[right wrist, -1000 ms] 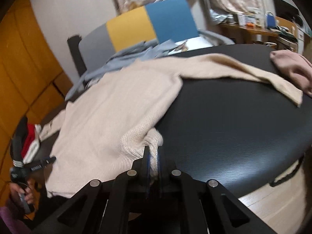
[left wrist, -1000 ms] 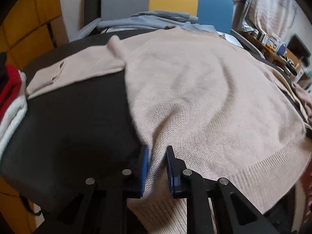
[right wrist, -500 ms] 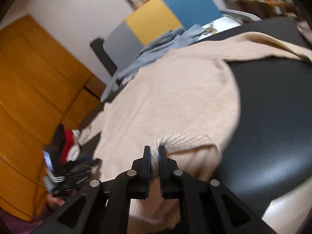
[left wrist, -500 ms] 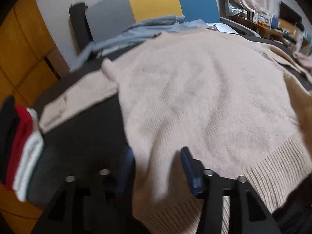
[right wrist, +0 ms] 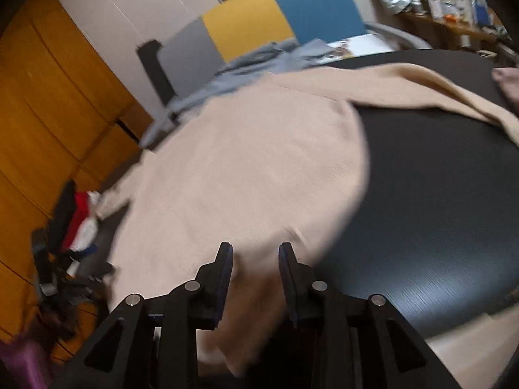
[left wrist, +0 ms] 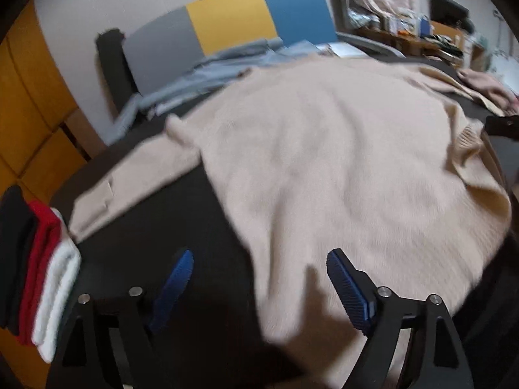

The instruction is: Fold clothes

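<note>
Beige sweater (left wrist: 340,168) lies apparently unheld beneath both spread grippers.

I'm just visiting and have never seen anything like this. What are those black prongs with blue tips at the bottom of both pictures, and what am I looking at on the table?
There is no robot here: a person holds a two-finger gripper in each hand, and each carries a wide-angle camera looking along its fingers. One picture comes from the left gripper, the other from the right gripper. Both stand open and hold nothing.

On the black table lies a beige sweater, spread out with a sleeve stretched sideways. At the table's left edge sits a stack of folded clothes in black, red and white. Behind are some blue-grey clothes and a chair with grey, yellow and blue panels. The pictures are blurred.
</note>
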`<state>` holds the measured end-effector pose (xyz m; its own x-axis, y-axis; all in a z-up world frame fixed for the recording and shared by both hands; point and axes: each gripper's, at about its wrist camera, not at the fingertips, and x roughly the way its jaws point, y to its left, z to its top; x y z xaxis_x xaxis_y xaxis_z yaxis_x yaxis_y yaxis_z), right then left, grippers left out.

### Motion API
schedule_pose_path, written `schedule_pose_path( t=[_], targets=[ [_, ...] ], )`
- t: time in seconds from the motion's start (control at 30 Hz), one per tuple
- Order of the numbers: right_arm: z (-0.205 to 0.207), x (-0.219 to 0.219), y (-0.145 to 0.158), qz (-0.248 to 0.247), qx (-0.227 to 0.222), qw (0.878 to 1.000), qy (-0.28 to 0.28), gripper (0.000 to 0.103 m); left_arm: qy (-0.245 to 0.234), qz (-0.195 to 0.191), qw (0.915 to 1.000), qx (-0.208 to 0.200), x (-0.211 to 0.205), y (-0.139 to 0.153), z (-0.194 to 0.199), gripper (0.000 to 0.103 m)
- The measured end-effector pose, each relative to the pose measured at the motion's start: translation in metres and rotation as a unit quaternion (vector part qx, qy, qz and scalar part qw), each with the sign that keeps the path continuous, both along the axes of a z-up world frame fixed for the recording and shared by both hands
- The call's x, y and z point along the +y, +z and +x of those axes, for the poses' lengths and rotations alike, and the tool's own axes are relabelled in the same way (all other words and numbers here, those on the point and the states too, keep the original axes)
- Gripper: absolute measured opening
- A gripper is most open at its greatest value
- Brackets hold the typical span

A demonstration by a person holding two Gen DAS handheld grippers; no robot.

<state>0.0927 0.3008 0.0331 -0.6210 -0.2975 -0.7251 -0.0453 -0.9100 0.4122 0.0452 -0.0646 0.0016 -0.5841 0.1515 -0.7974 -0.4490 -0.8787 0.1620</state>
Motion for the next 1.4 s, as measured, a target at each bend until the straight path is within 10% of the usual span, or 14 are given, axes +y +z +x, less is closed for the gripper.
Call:
schedule_pose_path(
  t=[0.13, 0.3, 0.37, 0.7, 0.8, 0.87, 1.0, 1.17, 1.4],
  targets=[
    [0.023, -0.007, -0.027, 0.034, -0.046, 0.998, 0.009, 0.03, 0.028, 0.016, 0.9994, -0.015, 0.0, -0.01, -0.007, 0.087],
    [0.012, -0.026, -0.037, 0.015, 0.002, 1.0, 0.014, 0.03, 0.075, 0.032, 0.9964, -0.022, 0.005, -0.021, -0.021, 0.089],
    [0.004, -0.025, -0.04, 0.029, -0.006, 0.999, -0.01, 0.006, 0.092, 0.039, 0.9945, -0.03, 0.005, -0.023, -0.028, 0.09],
    [0.054, 0.071, -0.026, 0.073, -0.059, 0.982, -0.165, 0.003, 0.11, 0.023, 0.9934, -0.021, 0.005, -0.025, -0.03, 0.103],
    [0.061, 0.086, -0.052, 0.044, -0.098, 0.98, -0.167, 0.004, 0.11, 0.019, 0.9935, -0.018, 0.005, -0.025, -0.03, 0.103],
    [0.065, 0.085, -0.045, 0.038, -0.071, 0.982, -0.172, 0.024, 0.11, 0.017, 0.9936, -0.016, 0.004, -0.025, -0.03, 0.103],
    [0.051, 0.066, -0.027, 0.051, -0.013, 0.992, -0.119, 0.027, 0.111, 0.012, 0.9937, -0.012, 0.004, -0.025, -0.029, 0.103],
    [0.021, 0.073, -0.049, -0.103, -0.041, 0.987, -0.119, 0.027, 0.111, -0.004, 0.9939, 0.001, 0.009, -0.024, -0.026, 0.103],
    [0.007, 0.096, -0.074, -0.307, -0.002, 0.932, -0.192, 0.027, 0.112, -0.004, 0.9937, -0.001, 0.009, -0.023, -0.027, 0.103]
  ],
)
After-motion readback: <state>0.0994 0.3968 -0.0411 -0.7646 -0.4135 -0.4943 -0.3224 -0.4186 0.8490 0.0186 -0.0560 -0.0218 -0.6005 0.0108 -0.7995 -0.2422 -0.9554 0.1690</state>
